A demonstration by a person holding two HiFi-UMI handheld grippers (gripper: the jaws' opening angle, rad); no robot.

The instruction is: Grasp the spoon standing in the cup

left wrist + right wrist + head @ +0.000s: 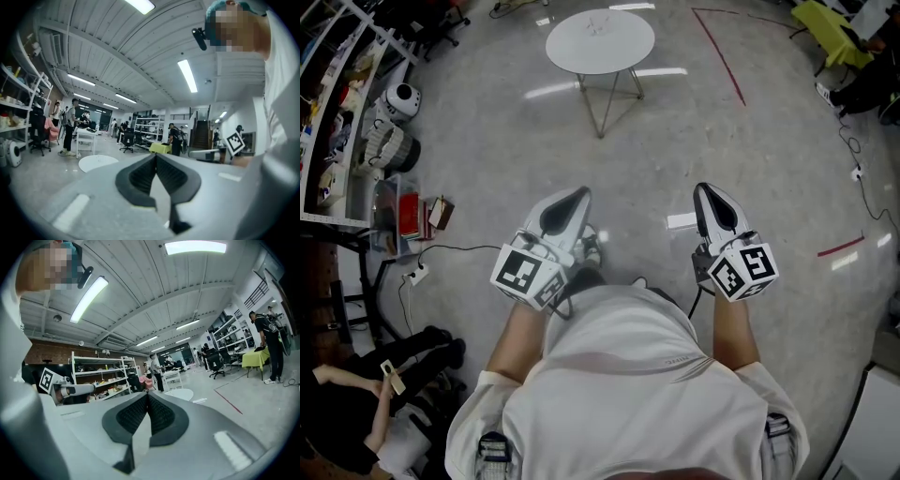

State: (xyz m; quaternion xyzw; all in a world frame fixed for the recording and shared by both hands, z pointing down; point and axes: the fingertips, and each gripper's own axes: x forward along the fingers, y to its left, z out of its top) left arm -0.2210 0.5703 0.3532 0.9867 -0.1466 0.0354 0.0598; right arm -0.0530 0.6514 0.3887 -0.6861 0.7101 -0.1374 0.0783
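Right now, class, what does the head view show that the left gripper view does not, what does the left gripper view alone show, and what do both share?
Head view only: the red tape line on the floor and a power strip near the shelving.
Left gripper view only: ceiling lights, standing people in the distance, and a close look at the left gripper, with its jaws together and nothing between them.
Both: the round white table ahead, the left gripper itself and the right gripper.
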